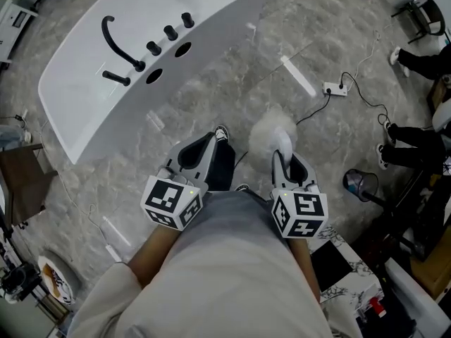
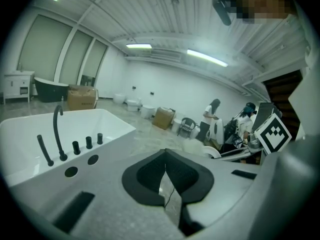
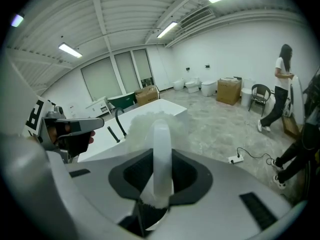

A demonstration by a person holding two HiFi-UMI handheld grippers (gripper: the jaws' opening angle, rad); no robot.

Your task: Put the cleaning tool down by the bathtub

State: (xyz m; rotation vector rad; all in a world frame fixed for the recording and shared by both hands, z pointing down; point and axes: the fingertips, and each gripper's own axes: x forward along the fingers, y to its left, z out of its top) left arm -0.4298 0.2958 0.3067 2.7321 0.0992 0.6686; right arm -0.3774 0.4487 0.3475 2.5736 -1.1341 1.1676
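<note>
The white bathtub (image 1: pixel 77 83) with a black faucet (image 1: pixel 120 44) lies on the marble floor ahead and to my left; its rim (image 2: pixel 30 134) fills the lower left of the left gripper view. My right gripper (image 1: pixel 282 157) is shut on the white handle of the cleaning tool (image 1: pixel 271 134), a fluffy white duster. The duster's head (image 3: pixel 142 126) sticks out past the jaws, held above the floor to the right of the tub (image 3: pixel 170 106). My left gripper (image 1: pixel 213 138) hangs beside it, shut and holding nothing (image 2: pixel 165 156).
A power strip (image 1: pixel 333 88) with its cable lies on the floor to the right, near a black wire bin (image 1: pixel 359 184). White strips (image 1: pixel 298 76) lie on the floor. People stand at the right (image 3: pixel 282 84). A small brown table (image 1: pixel 21 182) stands left.
</note>
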